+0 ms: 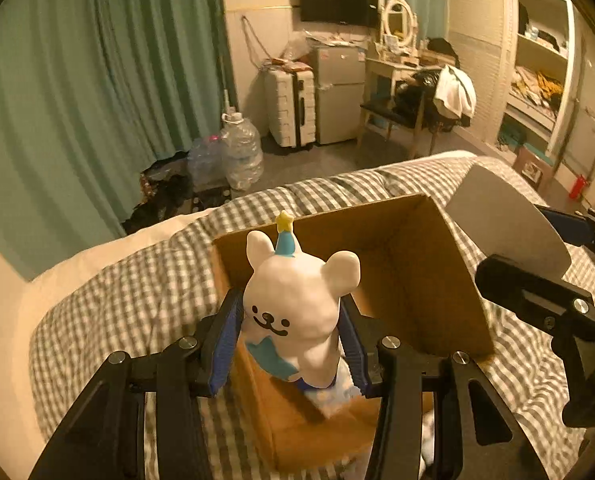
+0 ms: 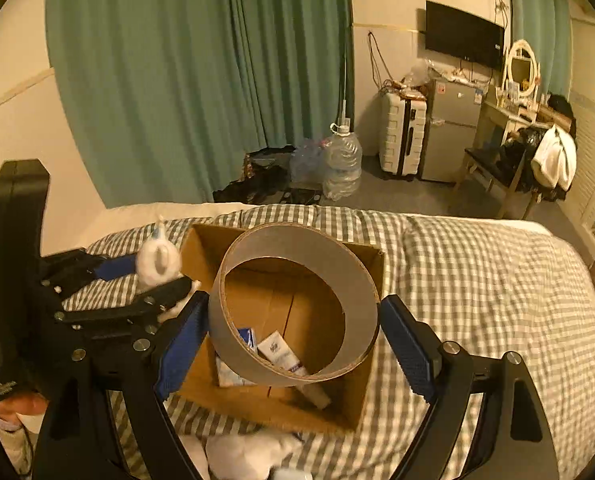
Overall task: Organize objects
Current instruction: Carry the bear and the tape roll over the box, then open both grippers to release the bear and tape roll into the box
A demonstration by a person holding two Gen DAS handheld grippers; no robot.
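No readable text; print on the boxed tube too blurred.

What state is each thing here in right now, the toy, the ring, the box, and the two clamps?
Bear toy: upright, held over box.
Cardboard ring: held over box.
Cardboard box: open, packets inside.
Left hand-held gripper: shut on toy.
Right hand-held gripper: shut on ring.

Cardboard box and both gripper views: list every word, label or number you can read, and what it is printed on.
None can be read.
White tube in the cardboard box: dark print, too blurred.
Blue-and-white packet beside it: print too small.
Left gripper handle: small white lettering, illegible.
Fridge: stickers, unreadable.
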